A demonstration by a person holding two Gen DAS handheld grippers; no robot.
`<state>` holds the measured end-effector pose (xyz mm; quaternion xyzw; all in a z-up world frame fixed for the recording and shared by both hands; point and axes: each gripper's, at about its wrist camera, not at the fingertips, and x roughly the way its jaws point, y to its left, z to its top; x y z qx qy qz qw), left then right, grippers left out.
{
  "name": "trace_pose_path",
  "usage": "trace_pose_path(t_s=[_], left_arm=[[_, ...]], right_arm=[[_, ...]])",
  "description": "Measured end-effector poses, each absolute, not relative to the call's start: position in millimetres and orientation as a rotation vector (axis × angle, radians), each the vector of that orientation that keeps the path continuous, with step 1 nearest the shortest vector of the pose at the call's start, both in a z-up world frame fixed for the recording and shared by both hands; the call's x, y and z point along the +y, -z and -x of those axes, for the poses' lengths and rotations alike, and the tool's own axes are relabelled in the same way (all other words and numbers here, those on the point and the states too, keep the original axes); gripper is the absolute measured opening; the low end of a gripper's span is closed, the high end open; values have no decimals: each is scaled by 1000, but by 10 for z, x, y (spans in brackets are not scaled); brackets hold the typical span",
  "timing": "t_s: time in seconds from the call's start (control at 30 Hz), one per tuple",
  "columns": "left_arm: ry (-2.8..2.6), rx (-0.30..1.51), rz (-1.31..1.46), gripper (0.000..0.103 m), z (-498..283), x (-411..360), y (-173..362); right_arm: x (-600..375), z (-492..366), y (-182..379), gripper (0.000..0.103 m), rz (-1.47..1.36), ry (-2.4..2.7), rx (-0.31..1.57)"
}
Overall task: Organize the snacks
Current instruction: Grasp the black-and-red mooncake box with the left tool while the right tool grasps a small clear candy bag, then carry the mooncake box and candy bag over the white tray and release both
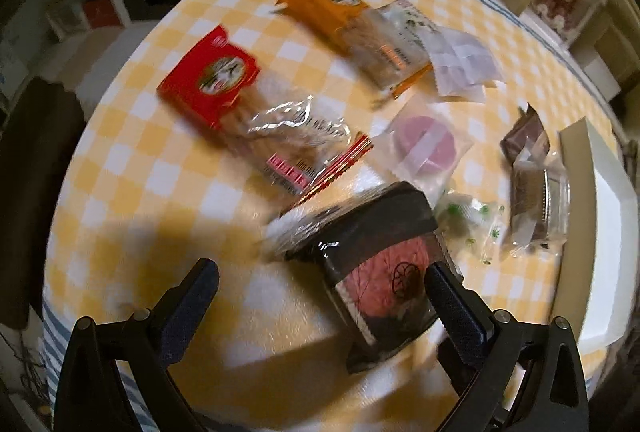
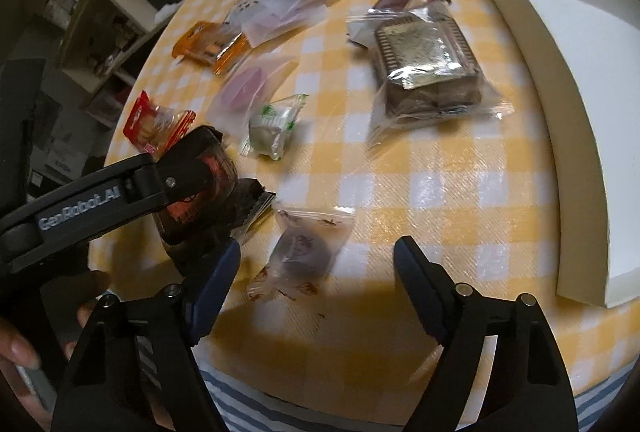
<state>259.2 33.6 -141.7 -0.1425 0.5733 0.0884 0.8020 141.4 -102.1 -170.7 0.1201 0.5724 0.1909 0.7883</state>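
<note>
- Two tongs are over the checked surface (image 2: 460,168), where about ten wrapped snacks lie loose; sorting looks barely begun, since the white box (image 2: 580,120) at the right edge shows nothing inside from here.
- Left tongs (image 1: 320,296) are spread wide, with the black pack (image 1: 372,252) lying between the fingers and against the right-hand one; whether they press it I cannot tell.
- In the right wrist view that pack looks lifted off the surface near the left tongs' tip, so a pick-up seems to be the step in hand.
- Next move, I judge: close firmly on the pack's stiff sides, then carry it across to the box.
- Right tongs (image 2: 316,272) are released and hold nothing, hovering over a small frosted pouch (image 2: 304,248).
- The black pack is boxy, glossy film, with a red panel and crimped ends.
- Red pack (image 1: 224,88) and orange pack (image 1: 336,16) are long, flat and part clear.
- The brown cake pack (image 2: 428,68) is blocky under crinkly clear film.
</note>
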Motion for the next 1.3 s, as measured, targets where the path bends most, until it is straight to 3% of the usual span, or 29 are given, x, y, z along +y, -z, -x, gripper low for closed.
trace_pose_path(t_s=[0.03,0.17,0.3,0.73,0.8,0.87,0.93,1.1,1.3], left_arm=[[-184,1228,334,103,-2576,370,1382],[-156,1231,400,103,-2607,398,1342],[-163,1232,343,103,-2673,259,1417],[-230,1276,235,103,-2583,108,1538],[-230,1281,258,95,-2532,152,1518],[-228,1274,276,73,-2494,183,1468],[-211,1251,311,64,-2454,212,1397],[-190,1231,359,61,-2366,323,1288],[-153,1053,293,61,-2042,350,710]], right_arm=[[-1011,-1412,1706,72,-249,-413,1234],[-969,-1382,1690,39,-180,-405,1243],[-1035,-1360,1676,31,-193,-378,1263],[-1218,-1348,1587,28,-197,-309,1241],[-1229,-1344,1552,27,-185,-307,1225],[-1234,-1344,1542,27,-184,-309,1217],[-1242,-1343,1525,27,-179,-308,1210],[-1288,-1334,1400,27,-151,-306,1161],[-1366,-1344,1113,27,-114,-297,1043]])
